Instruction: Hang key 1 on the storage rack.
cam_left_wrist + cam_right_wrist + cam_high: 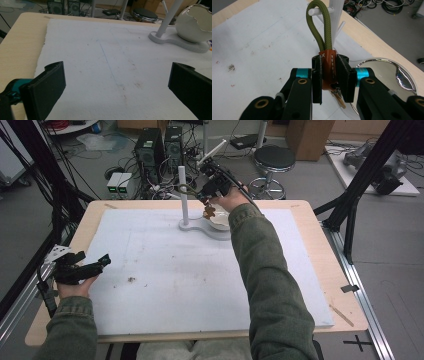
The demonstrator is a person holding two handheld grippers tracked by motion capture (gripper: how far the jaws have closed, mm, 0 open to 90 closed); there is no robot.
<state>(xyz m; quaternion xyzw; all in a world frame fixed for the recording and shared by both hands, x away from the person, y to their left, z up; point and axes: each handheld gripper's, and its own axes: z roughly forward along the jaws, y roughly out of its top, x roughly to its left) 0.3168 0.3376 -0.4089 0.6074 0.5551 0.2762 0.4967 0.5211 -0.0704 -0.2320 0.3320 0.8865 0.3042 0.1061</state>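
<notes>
Right tongs (329, 81) clamp keychain (328, 72) betw. pads, loop over peg (318, 11).

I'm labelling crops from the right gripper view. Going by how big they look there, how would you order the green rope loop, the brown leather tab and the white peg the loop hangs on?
1. Green rope loop, largest, though nearness to the camera helps.
2. Brown leather tab, partly hidden by the right tongs clamped on it.
3. White peg, the smallest showing, mostly behind the loop.
</notes>
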